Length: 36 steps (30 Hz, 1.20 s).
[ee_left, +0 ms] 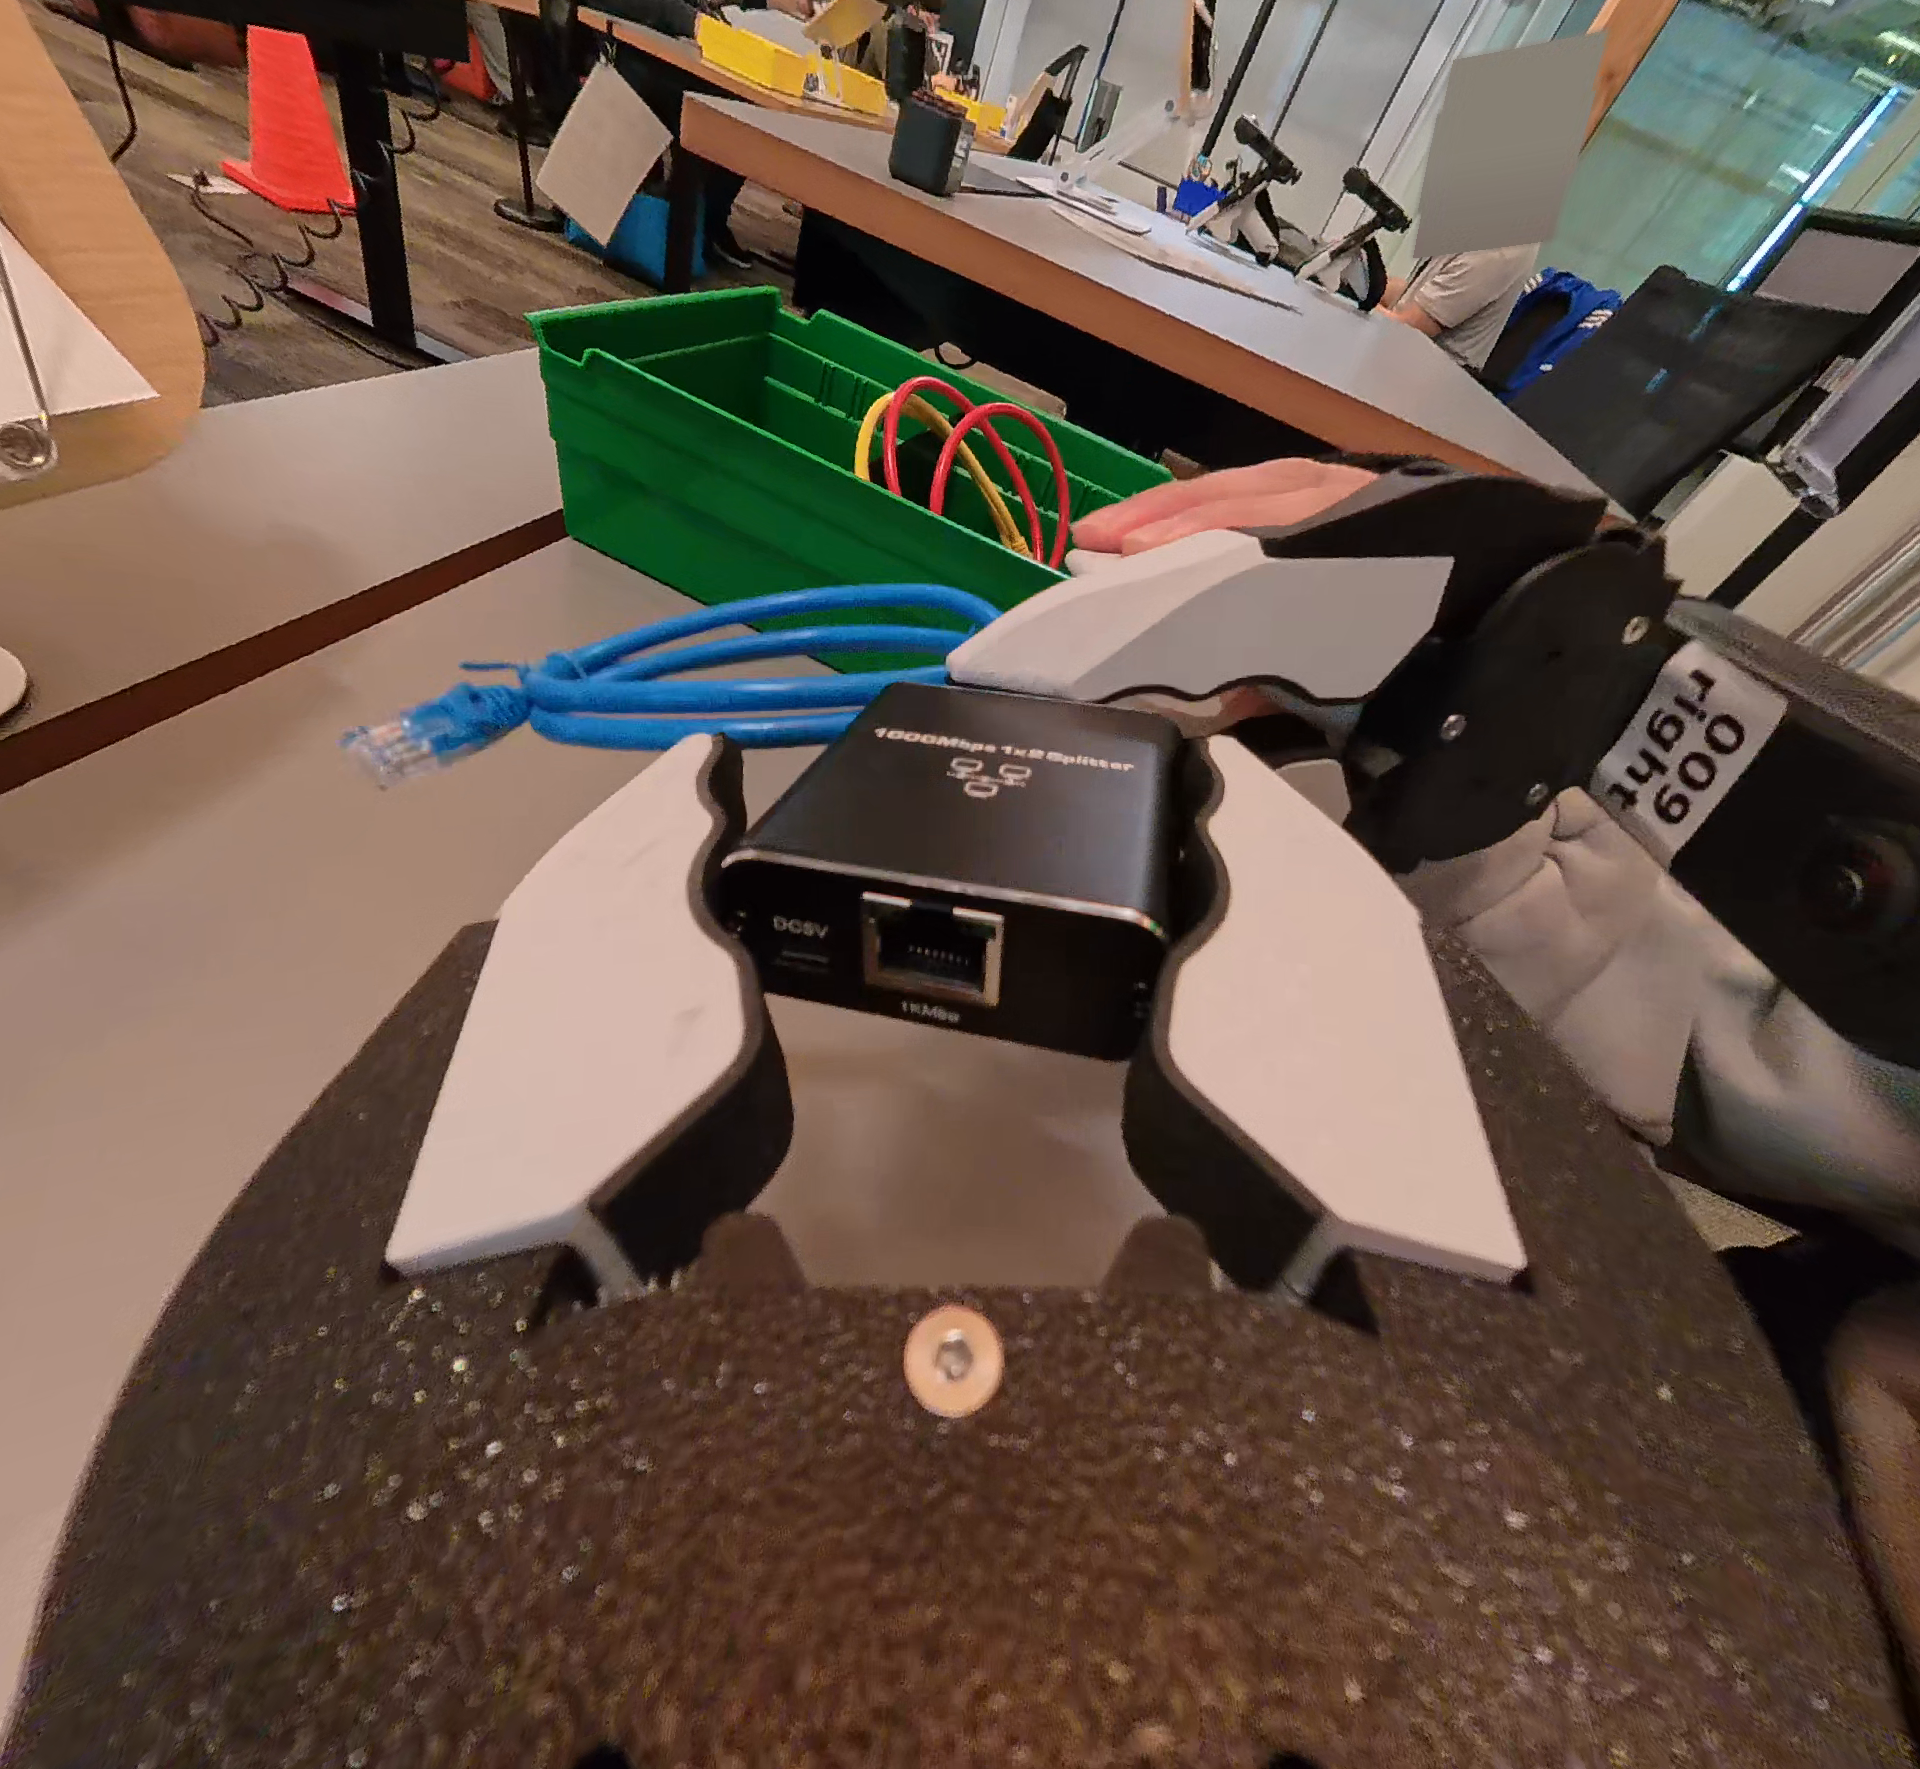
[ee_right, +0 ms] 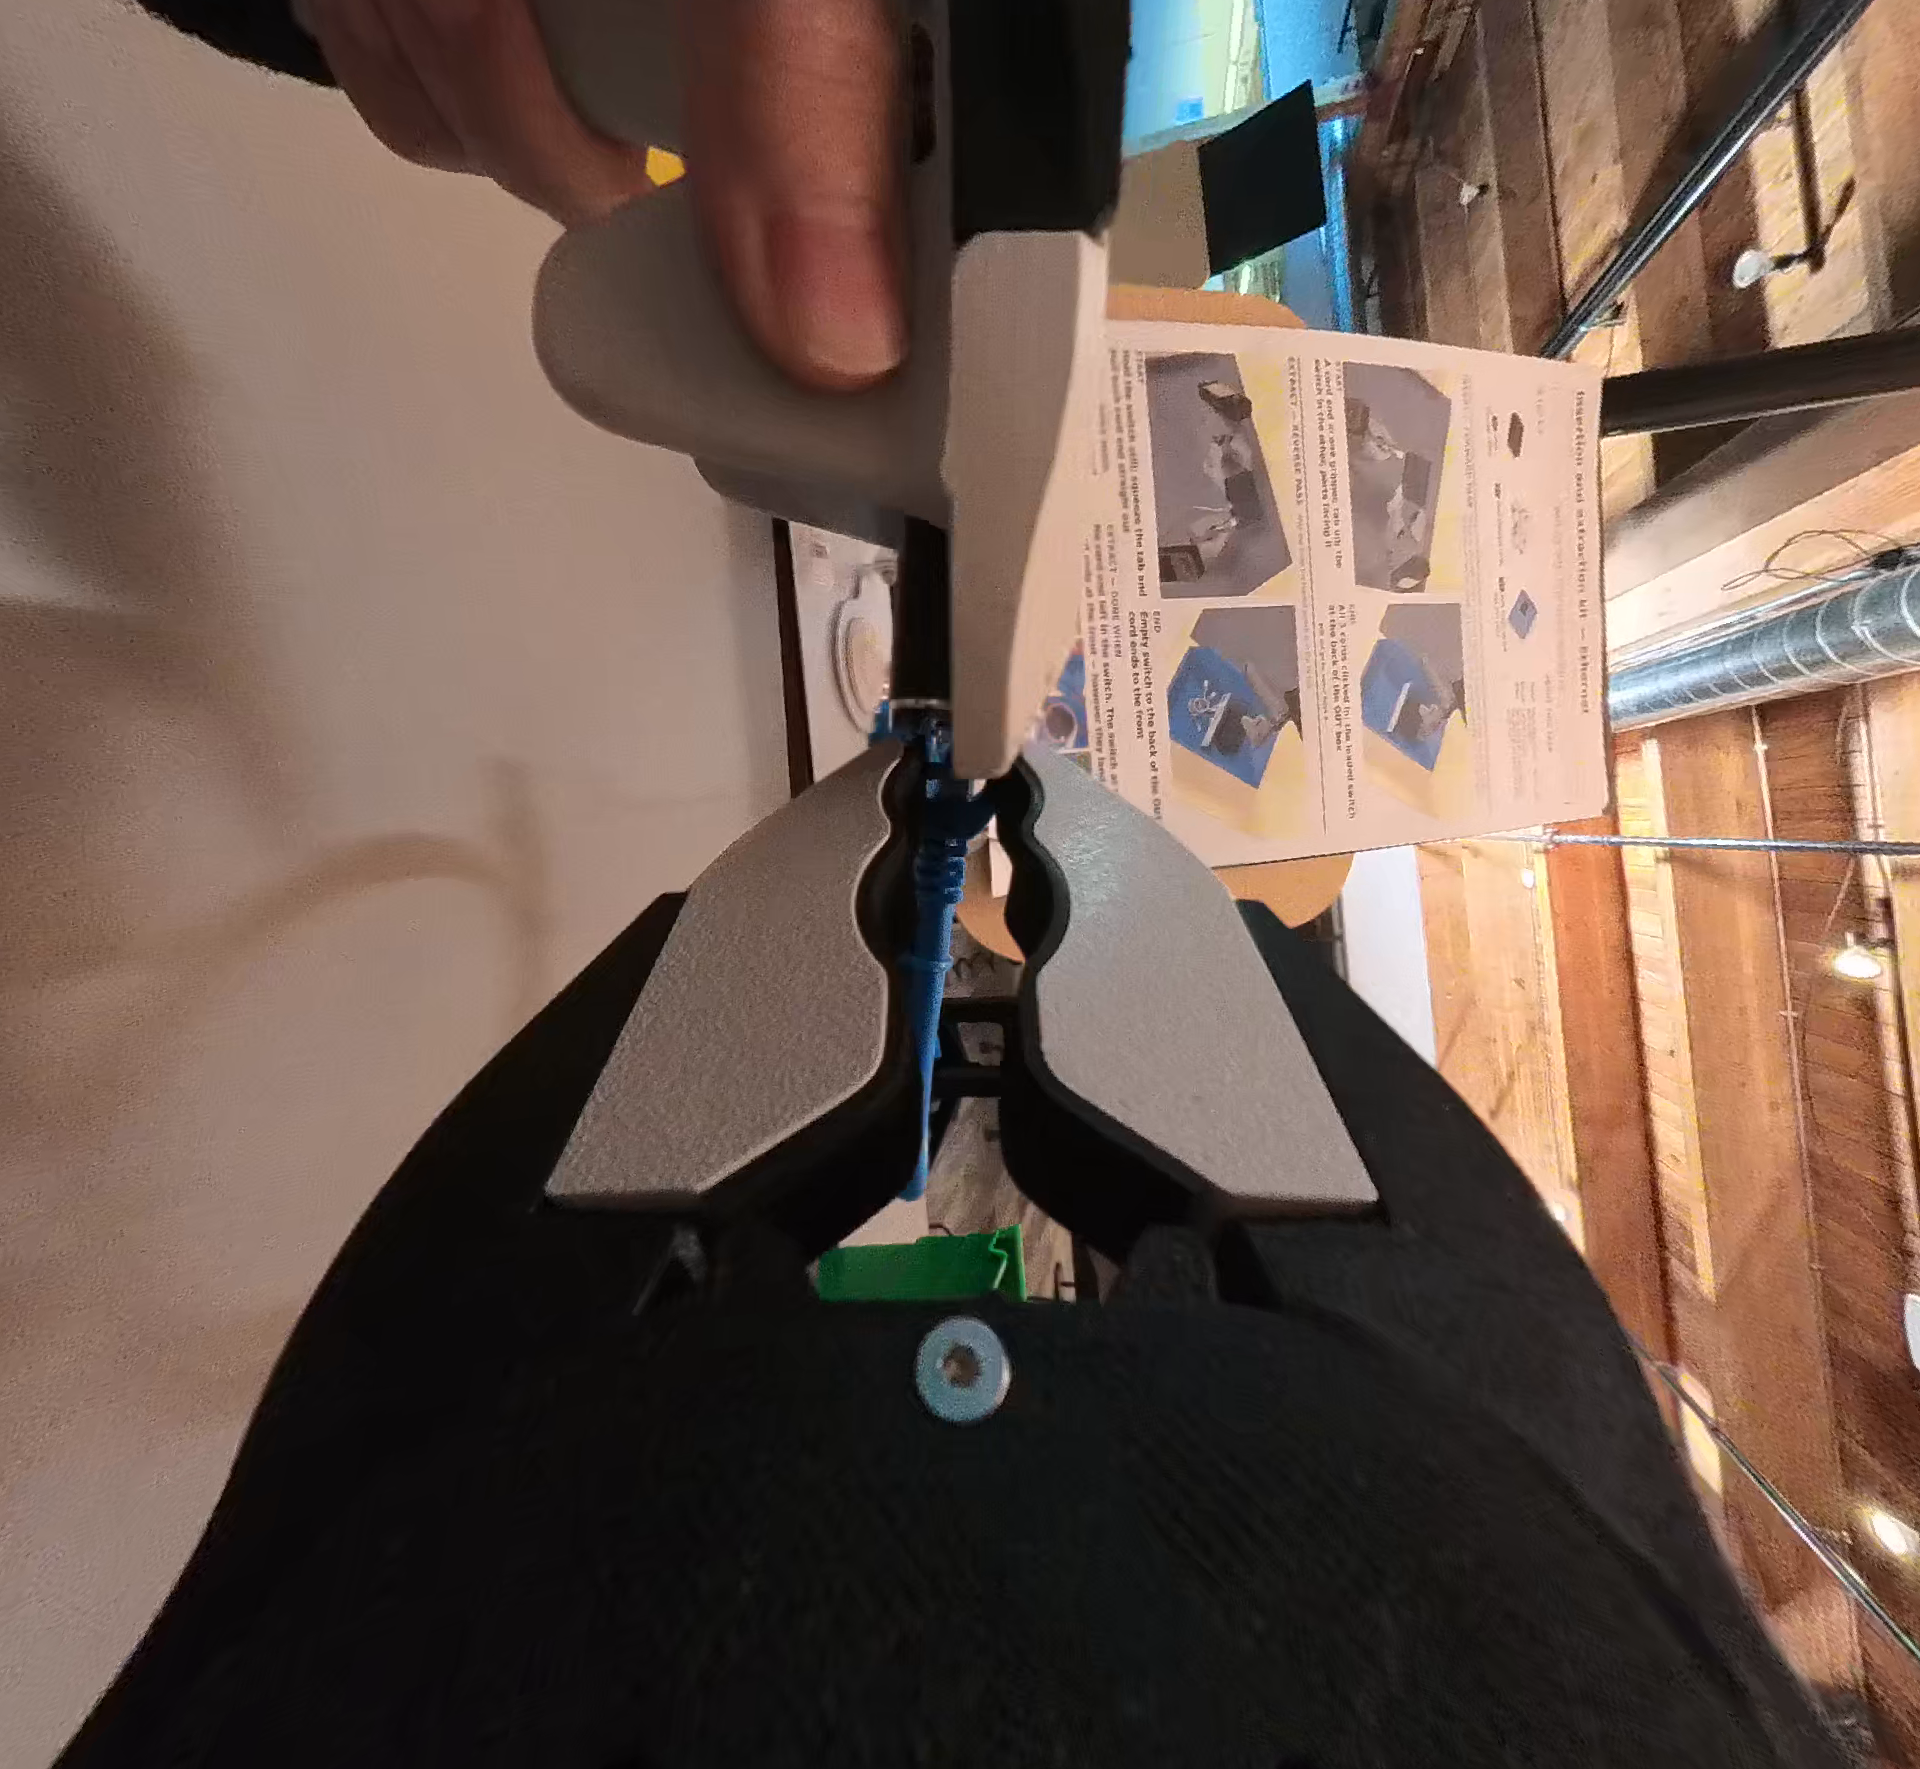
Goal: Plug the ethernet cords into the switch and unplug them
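My left gripper (ee_left: 966, 763) is shut on the black switch (ee_left: 966, 878), holding it by its sides just above the grey table, with one empty port facing the camera. My right gripper (ee_left: 1039, 639) reaches in from the right behind the switch. In the right wrist view my right gripper (ee_right: 956, 774) is shut on the blue ethernet cord (ee_right: 935, 878) at its plug boot. The plug tip meets the far end of the switch (ee_right: 920, 607); how deep it sits is hidden. The rest of the blue cord (ee_left: 727, 659) lies looped on the table, its free plug (ee_left: 416, 732) at the left.
A green bin (ee_left: 686, 462) stands behind the switch and holds red cords (ee_left: 997, 462) and a yellow cord (ee_left: 935, 431). A printed instruction sheet (ee_right: 1351, 576) stands on a board beyond the grippers. Other tables and seated people are farther back. The grippers are tip to tip, or close to it.
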### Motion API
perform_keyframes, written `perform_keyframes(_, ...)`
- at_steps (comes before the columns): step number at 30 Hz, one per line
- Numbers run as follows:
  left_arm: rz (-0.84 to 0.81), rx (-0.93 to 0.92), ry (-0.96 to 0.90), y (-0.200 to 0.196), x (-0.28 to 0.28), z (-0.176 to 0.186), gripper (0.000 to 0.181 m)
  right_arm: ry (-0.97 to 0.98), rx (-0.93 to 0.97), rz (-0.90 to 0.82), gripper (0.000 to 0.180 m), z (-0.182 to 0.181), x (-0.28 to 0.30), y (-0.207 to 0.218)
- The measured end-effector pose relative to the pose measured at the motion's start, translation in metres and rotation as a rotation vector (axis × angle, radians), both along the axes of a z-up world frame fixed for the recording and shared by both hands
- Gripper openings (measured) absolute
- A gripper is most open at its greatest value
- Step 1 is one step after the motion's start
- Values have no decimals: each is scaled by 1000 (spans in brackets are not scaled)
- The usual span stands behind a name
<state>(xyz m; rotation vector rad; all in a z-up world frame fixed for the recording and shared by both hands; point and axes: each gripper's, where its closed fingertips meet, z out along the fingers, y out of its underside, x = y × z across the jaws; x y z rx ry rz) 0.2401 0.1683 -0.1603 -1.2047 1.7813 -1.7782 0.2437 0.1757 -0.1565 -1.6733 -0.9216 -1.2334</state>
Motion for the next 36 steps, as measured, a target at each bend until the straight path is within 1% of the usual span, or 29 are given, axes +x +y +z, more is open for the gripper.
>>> perform_keyframes(7, -1, 28, 7, -3, 1, -5, 79, -18, -42, -9, 14, -1, 3, -3)
perform_keyframes(12, -6, 63, 9, -5, 1, -8, 79, -86, -53, -8, 14, -2, 3, -6)
perform_keyframes(14, -12, 79, 37, -6, 1, -12, 79, -106, -73, -3, 14, -7, 3, -7)
perform_keyframes(18, -23, 21, 69, -8, 3, -17, 79, -184, -159, 19, 14, -13, 6, -9)
perform_keyframes(22, -39, -83, 56, -12, 4, -10, 79, -287, -262, 77, 13, -5, 7, -12)
perform_keyframes(24, -31, -96, 47, -12, 6, -10, 79, -320, -312, 88, 14, -4, 10, -12)
perform_keyframes(28, -4, -76, 1, -13, 7, -4, 79, -300, -331, 91, 14, 3, 11, -13)
perform_keyframes(32, -34, -158, -18, -14, 3, 6, 79, -380, -364, 84, 14, 12, 6, -14)
perform_keyframes(36, -33, -198, -25, -16, 4, 10, 79, -371, -411, 87, 14, 16, 8, -15)
